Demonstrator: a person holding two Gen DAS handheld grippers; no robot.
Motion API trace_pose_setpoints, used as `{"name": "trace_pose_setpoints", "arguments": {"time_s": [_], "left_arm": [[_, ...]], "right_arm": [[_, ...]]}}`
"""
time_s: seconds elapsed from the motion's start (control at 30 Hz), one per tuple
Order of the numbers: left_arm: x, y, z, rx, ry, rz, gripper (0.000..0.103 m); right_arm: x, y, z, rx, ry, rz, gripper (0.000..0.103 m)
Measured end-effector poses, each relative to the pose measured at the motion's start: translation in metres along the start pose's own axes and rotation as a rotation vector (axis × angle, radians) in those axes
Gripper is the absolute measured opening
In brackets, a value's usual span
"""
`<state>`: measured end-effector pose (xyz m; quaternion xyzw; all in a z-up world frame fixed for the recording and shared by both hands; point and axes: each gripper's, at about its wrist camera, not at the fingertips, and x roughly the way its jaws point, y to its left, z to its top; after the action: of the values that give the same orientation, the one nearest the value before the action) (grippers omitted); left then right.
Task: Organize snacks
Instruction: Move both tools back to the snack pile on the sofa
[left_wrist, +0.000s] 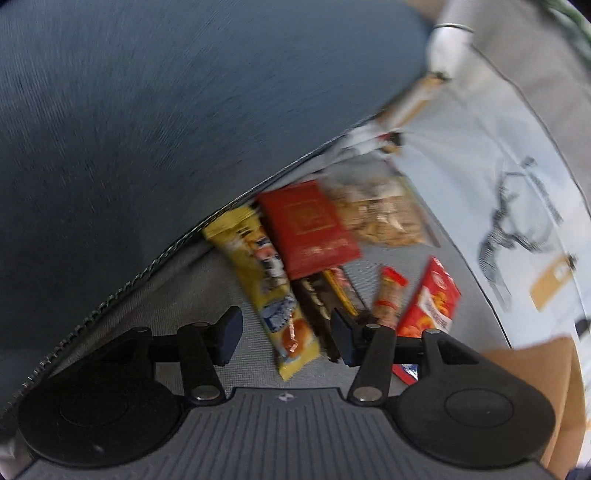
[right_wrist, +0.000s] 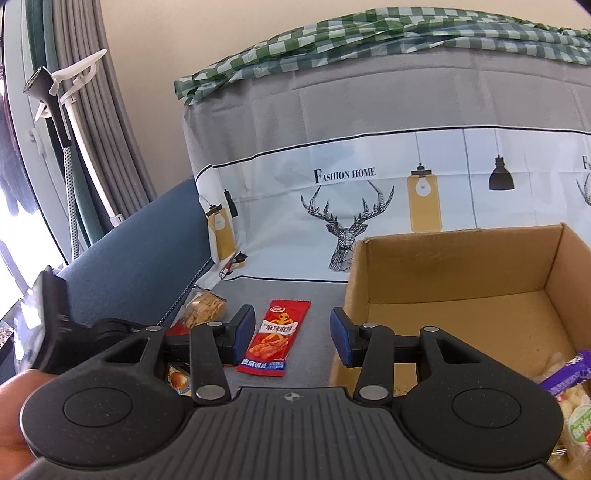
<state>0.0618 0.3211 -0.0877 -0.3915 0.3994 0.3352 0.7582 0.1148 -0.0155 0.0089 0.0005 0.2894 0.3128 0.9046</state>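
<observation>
Several snacks lie on a grey cloth beside a blue cushion. In the blurred left wrist view my left gripper (left_wrist: 286, 338) points down at them, open. A long yellow packet (left_wrist: 271, 291) and a dark bar (left_wrist: 319, 299) lie under the gap between its pads, and neither pad presses on them. Farther off are a flat red packet (left_wrist: 310, 229), a clear bag of crackers (left_wrist: 376, 214), a thin orange stick packet (left_wrist: 389, 295) and a red chilli-snack packet (left_wrist: 432, 299). My right gripper (right_wrist: 292, 334) hangs open and holds nothing, above the red chilli-snack packet (right_wrist: 275, 336) and left of the cardboard box (right_wrist: 461, 254).
The box holds a purple packet (right_wrist: 569, 369) and a green-labelled bag (right_wrist: 580, 424). A blue cushion (left_wrist: 147, 129) with a zip edge borders the snacks on the left. A deer-print cloth (right_wrist: 351, 184) rises behind. A hand (right_wrist: 11, 406) shows at the lower left.
</observation>
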Motion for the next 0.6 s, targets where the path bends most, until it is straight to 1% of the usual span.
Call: {"name": "trace_pose_setpoints", "arguments": {"time_s": [0.17,0.2,0.23,0.27,0.3,0.33,0.37,0.4,0.5,0.6], "left_arm": [[0.015,0.004,0.009,-0.03,0.018,0.005,0.056],[0.017,0.003,0.01,-0.021,0.012,0.008,0.053],[0.017,0.003,0.011,-0.008,0.01,0.011,0.044],[0.016,0.004,0.012,-0.001,0.009,0.006,0.039],[0.017,0.004,0.012,-0.003,0.01,-0.016,0.026],[0.017,0.003,0.013,-0.002,0.01,-0.029,0.014],[0.014,0.002,0.012,0.006,0.0,-0.022,0.01],[0.011,0.003,0.012,0.009,-0.009,-0.013,0.01],[0.005,0.006,0.013,-0.009,-0.001,-0.037,0.01],[-0.004,0.006,0.014,0.005,-0.014,-0.052,0.009]], "right_arm": [[0.009,0.01,-0.002,-0.016,0.018,0.014,0.05],[0.011,0.013,-0.003,-0.024,0.02,0.013,0.051],[0.013,0.015,-0.004,-0.029,0.023,0.012,0.051],[0.014,0.017,-0.005,-0.033,0.026,0.013,0.051],[0.015,0.019,-0.006,-0.038,0.029,0.014,0.051],[0.016,0.022,-0.007,-0.046,0.03,0.015,0.051],[0.017,0.025,-0.009,-0.059,0.03,0.013,0.051],[0.018,0.028,-0.009,-0.07,0.03,0.012,0.051],[0.019,0.036,-0.011,-0.11,0.023,0.013,0.051],[0.02,0.042,-0.012,-0.133,0.026,0.011,0.051]]}}
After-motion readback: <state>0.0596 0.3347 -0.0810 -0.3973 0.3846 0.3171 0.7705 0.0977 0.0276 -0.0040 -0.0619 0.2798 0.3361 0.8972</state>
